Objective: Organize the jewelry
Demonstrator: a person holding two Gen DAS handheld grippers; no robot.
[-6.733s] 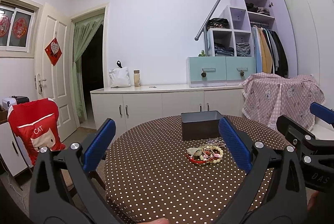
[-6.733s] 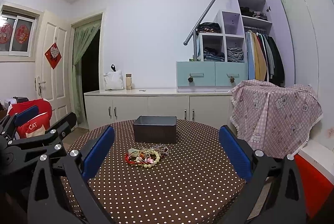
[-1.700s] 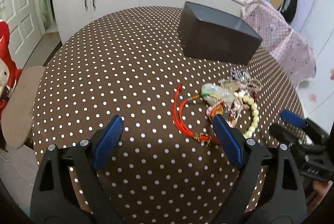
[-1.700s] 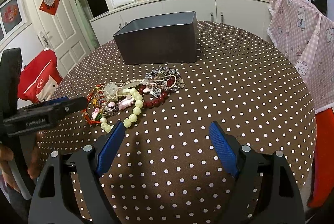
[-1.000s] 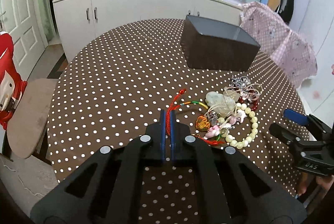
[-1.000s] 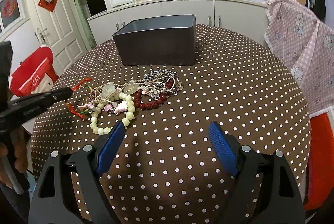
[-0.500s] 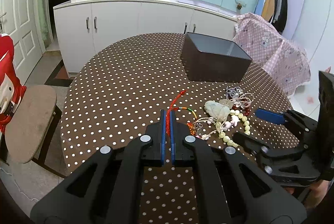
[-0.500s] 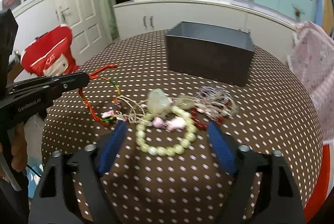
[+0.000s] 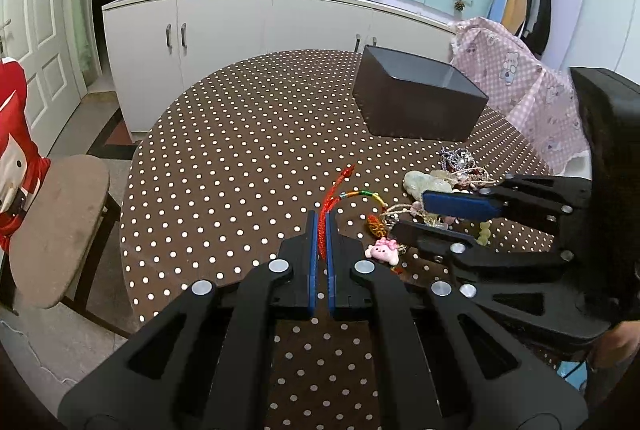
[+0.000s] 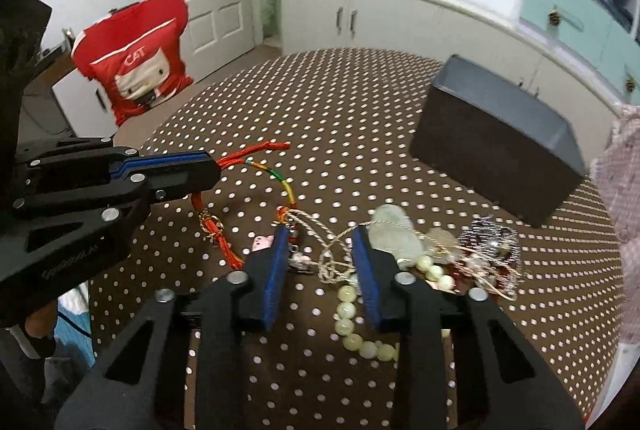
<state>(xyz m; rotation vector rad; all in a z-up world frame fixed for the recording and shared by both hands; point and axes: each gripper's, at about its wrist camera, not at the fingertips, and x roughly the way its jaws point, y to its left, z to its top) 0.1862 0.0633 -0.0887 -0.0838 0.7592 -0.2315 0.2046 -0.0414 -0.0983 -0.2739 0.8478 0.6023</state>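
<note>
The left gripper (image 9: 320,226) has its fingers (image 9: 311,250) pressed nearly together on the red cord (image 10: 256,151), which runs out past the tips toward 12 o'clock in the left wrist view and trails back into the tangled jewelry pile (image 10: 420,254) on the polka-dot bench (image 9: 240,157). The right gripper (image 10: 320,258) is partly open, its two blue fingers (image 10: 276,270) straddling a twisted beige cord (image 10: 328,262) at the near edge of the pile; nothing is pinched between them yet. A pale bead bracelet (image 10: 352,326) curls at 5 o'clock of those tips, a pale jade-like pendant (image 10: 394,234) lies at 1 o'clock, and a silvery piece (image 10: 490,236) sits further toward 3 o'clock. The dark box (image 10: 496,137), open at the top, stands at the far side of the bench, apart from the pile at about 1 o'clock. The step appears to be separating the red cord from the knot. To do it well, the right gripper should probably close on the beige cord or press the pile down as an anchor, while the left draws the red cord away slowly toward 9 o'clock, low over the cloth, watching that the small pink charm (image 9: 382,248) and beads do not drag along.
</note>
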